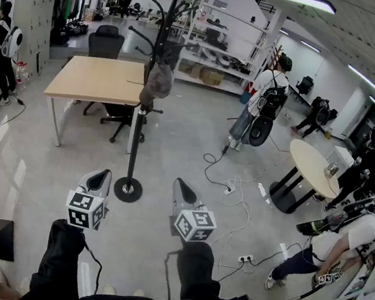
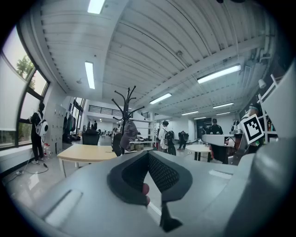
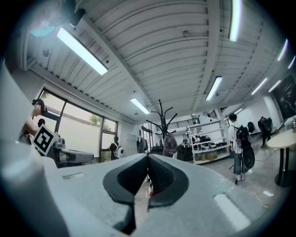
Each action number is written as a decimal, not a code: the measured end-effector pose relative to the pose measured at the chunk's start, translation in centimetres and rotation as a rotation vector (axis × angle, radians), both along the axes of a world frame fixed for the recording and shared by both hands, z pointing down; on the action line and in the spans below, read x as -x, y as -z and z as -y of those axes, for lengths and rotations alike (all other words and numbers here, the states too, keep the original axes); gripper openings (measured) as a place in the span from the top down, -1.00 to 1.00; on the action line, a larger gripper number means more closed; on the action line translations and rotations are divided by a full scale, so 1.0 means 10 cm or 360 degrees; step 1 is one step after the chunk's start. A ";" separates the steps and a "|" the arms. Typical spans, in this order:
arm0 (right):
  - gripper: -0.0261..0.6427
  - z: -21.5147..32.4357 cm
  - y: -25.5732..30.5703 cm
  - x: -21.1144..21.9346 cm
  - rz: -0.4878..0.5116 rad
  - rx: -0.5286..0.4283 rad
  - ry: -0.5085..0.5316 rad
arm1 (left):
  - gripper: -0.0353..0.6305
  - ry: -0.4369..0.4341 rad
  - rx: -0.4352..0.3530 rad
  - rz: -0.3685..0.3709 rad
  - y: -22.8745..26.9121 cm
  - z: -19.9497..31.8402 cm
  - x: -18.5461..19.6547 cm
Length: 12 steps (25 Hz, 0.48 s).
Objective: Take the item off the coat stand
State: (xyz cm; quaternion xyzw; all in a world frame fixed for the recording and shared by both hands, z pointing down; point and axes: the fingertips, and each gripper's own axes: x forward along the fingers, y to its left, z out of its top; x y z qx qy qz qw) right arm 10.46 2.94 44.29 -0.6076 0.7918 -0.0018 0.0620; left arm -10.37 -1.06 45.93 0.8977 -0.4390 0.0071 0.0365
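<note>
A black coat stand (image 1: 139,124) rises from a round base on the floor ahead of me. A grey cloth item (image 1: 158,82) hangs from one of its upper hooks. My left gripper (image 1: 101,176) and my right gripper (image 1: 181,185) are held low, side by side, short of the base and well below the item. Both are shut, with nothing between the jaws. In the left gripper view the stand (image 2: 125,105) and the item (image 2: 128,132) show beyond the shut left gripper (image 2: 148,155). The right gripper view shows the item (image 3: 169,144) past the shut right gripper (image 3: 148,158).
A wooden table (image 1: 97,78) with an office chair (image 1: 106,41) stands just behind the stand. Cables (image 1: 237,188) trail across the floor to the right. A round table (image 1: 310,168) and several people are at the right, and a person with a backpack (image 1: 264,101) stands further back.
</note>
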 end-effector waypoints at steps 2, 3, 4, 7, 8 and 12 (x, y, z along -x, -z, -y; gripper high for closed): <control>0.92 0.01 0.01 -0.05 0.0001 -0.0003 0.0003 | 0.89 0.0002 -0.0002 0.0004 0.01 0.01 -0.05; 0.92 0.01 0.01 -0.06 0.0001 -0.0003 0.0005 | 0.89 0.0004 -0.0002 0.0006 0.01 0.02 -0.06; 0.92 0.02 0.00 -0.06 0.0000 -0.0003 0.0007 | 0.89 0.0006 -0.0001 0.0008 0.00 0.03 -0.07; 0.92 0.03 -0.02 -0.07 0.0006 -0.0004 0.0008 | 0.89 0.0010 0.0005 0.0010 -0.03 0.04 -0.07; 0.92 0.04 -0.02 -0.10 0.0014 -0.0009 0.0004 | 0.89 0.0011 0.0008 0.0014 -0.03 0.05 -0.09; 0.92 0.03 0.02 -0.20 0.0047 -0.0021 0.0020 | 0.89 0.0014 0.0014 0.0024 -0.04 0.05 -0.19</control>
